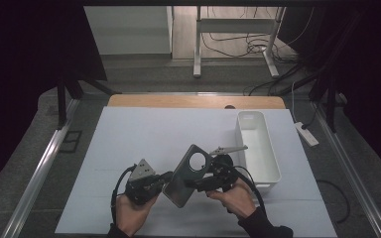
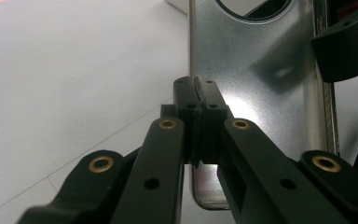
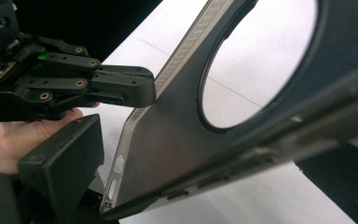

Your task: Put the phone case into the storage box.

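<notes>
Now, nearest the camera, two hands are seen coming in from the bottom of the high view, each with a gripper, and between them a grey phone back cover (image 1: 187, 174) is held up off the bench (image 1: 144, 134). The left gripper (image 1: 164, 177) is clamped fully shut on the cover's edge; in the left gripper view its jaws are pressed together with the thin metal-looking rim pinched between them, the shiny inner face of the cover (image 2: 256, 93) rising just beyond. That pinch at the edge is judged to serve as an anchor, so the piece can be kept steady while the other side is handled.

The right gripper (image 1: 198, 184) is set against the opposite long edge. In the right gripper view the cover (image 3: 177, 140) is seen running slantwise between its jaws, one black pad (image 3: 60, 163) lying beside the lower edge; whether the pads actually press on it cannot be told. The cover is carried tilted, its round camera opening (image 1: 197, 160) uppermost, probably so both edges stay reachable.

Farther off, just to the right, a white bin (image 1: 255, 148) is stood open on the white sheet, likely placed there as the drop-off. Beyond it a wooden board edge (image 1: 193, 101) is seen.

No brand, label or writing can be read on the cover or the bin.
</notes>
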Demonstrator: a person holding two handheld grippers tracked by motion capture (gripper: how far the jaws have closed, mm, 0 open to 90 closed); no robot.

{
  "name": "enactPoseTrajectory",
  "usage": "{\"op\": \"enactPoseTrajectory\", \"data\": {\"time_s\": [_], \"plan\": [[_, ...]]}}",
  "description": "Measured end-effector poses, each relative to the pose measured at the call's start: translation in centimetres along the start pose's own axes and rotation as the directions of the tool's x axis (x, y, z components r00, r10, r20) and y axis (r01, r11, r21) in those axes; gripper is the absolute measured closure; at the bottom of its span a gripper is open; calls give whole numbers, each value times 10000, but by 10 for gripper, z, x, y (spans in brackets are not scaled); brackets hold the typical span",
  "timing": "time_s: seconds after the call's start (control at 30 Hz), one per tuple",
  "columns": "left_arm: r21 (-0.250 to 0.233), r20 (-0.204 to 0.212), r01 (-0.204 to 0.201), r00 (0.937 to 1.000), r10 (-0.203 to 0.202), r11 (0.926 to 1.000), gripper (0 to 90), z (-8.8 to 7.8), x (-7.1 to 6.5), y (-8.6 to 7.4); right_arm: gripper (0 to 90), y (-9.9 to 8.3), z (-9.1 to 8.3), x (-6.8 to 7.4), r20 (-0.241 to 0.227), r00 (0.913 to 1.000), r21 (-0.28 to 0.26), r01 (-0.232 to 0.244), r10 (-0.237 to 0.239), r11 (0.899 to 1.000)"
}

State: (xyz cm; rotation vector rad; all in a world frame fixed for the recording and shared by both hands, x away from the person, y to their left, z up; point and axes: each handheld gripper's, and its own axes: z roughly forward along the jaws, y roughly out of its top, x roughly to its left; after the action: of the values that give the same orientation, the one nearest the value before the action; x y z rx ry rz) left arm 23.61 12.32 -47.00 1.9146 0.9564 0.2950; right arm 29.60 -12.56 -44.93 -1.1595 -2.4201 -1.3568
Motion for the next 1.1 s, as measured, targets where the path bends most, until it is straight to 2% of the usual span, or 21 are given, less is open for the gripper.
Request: {"op": "enactPoseTrajectory", "data": {"time_s": [0.17,0.33,0.53,0.63,0.7,0.73,0.93,1.03,1.1], "plan": [[-27,2,-12,10000,12,10000,889,0,-1,0,199,0,1,0,-140,9997,28,-208,208,9998],[-80,-23,-13,10000,13,10000,890,-1,-1,0,454,0,2,-3,-765,9942,141,-747,755,9971],[-97,-50,-78,10000,77,9999,889,-2,-2,0,631,-1,3,-4,-1145,9862,193,-1179,1193,9928],[-108,-47,-78,10000,77,9999,889,-2,-2,0,674,-2,3,-5,-1232,9838,149,-1291,1299,9915],[-107,-46,-101,9999,101,9999,889,-2,-3,0,725,-2,3,-8,-1522,9747,158,-1632,1637,9865],[-107,-50,-107,9999,106,9999,889,-2,-3,0,725,-2,3,-8,-1522,9747,158,-1632,1637,9865],[-117,-57,-174,9998,173,9998,888,-3,-4,-1,807,-4,4,-10,-1843,9611,218,-2051,2055,9785],[-160,41,-232,9997,233,9996,886,-3,-4,-1,833,-5,4,-12,-2029,9505,245,-2353,2353,9716],[-222,331,-129,9994,136,9997,874,-3,-2,-2,848,-5,3,-13,-2140,9434,243,-2541,2533,9669]]}}
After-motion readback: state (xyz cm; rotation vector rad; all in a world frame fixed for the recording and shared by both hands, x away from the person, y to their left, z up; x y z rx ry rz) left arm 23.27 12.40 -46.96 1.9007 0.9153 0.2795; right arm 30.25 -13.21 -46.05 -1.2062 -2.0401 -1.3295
